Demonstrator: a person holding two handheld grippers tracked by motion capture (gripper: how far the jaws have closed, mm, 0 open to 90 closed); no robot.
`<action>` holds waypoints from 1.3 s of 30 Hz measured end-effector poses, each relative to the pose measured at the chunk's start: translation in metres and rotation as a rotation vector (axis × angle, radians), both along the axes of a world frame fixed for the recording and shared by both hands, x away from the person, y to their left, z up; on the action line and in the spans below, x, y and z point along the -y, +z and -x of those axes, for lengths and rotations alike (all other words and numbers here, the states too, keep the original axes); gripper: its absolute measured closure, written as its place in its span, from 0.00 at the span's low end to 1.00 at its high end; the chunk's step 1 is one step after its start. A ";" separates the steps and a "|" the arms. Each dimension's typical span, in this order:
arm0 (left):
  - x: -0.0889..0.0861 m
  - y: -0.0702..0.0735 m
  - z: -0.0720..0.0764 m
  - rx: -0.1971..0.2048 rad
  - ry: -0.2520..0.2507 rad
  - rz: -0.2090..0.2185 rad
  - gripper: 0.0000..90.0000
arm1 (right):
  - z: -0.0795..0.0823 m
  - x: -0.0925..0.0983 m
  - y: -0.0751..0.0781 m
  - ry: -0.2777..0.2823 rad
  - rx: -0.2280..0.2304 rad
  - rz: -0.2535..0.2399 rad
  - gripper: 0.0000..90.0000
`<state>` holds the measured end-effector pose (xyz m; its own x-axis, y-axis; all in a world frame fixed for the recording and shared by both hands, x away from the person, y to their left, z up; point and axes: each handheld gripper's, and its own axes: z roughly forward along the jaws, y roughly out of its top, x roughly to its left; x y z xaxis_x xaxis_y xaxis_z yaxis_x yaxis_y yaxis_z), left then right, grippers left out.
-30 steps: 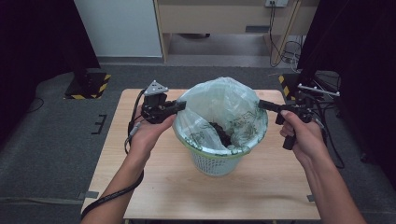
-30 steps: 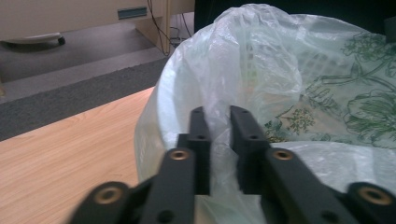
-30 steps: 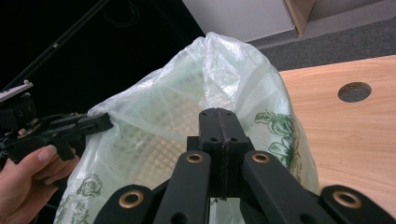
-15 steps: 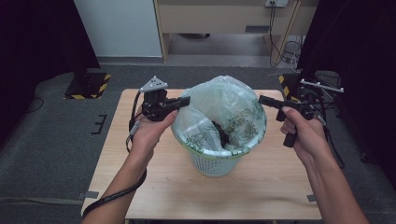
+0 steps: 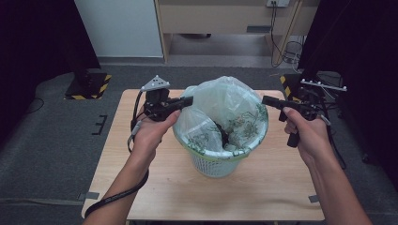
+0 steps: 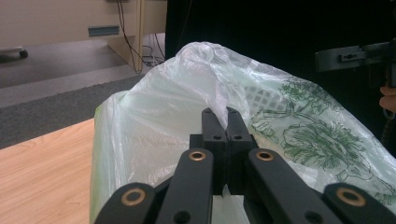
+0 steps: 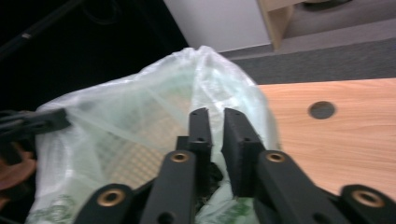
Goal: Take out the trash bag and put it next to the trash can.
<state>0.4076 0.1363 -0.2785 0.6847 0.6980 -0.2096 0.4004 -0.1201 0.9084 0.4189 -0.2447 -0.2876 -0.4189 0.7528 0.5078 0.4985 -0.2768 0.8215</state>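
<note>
A: Since the earlier frames the bag [image 5: 230, 105] stands taller above the basket [image 5: 218, 161]; our left gripper [image 5: 187, 101] has lifted its edge a bit, and our right gripper [image 5: 265, 99], pinching the rim a sec ago, has just been opening its jaws.

B: Agreed. Where's the bag now?

A: It lines the pale mesh basket at mid table [image 5: 141, 197], w/ its top pulled up into a peak. It's thin, see-through plastic w/ a green leaf print. Something dark sits inside; we can't tell what.

B: Left gripper state?

A: Clamped on the bag. In the left gripper view the jaws meet w/ a twist of film [image 6: 219, 105] pinched between them, and the film rises from the tips.

B: And the right?

A: Slightly parted. In the right gripper view we see a narrow gap between the jaws, and the bag [image 7: 154, 126] is right in front. Whether film still sits in the gap, we can't tell. From above the tip sits at the bag's right edge.

B: Hands?

A: Our left hand [image 5: 152, 133] is just beside the basket's left side, our right hand [image 5: 307, 133] off to its right, further out. Both forearms come in over the table.

B: Beyond that?

A: Grey floor around the table, and a wood cabinet [image 5: 225, 16] at the back w/ cables hanging by it.
</note>
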 end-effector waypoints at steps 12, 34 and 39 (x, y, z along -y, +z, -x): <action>0.001 -0.002 -0.001 -0.007 -0.006 -0.006 1.00 | 0.002 0.002 -0.013 -0.034 -0.015 0.143 0.66; 0.006 0.000 0.000 -0.014 -0.024 0.043 1.00 | 0.001 -0.004 -0.007 -0.001 -0.026 0.127 1.00; 0.012 0.004 0.000 -0.012 -0.033 0.054 1.00 | 0.002 -0.009 0.004 0.025 -0.016 0.081 1.00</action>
<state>0.4080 0.1239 -0.2747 0.7043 0.6628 -0.2543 0.4077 -0.0845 0.9092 0.4169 -0.2354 -0.2832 -0.4303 0.7808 0.4530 0.5181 -0.1973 0.8322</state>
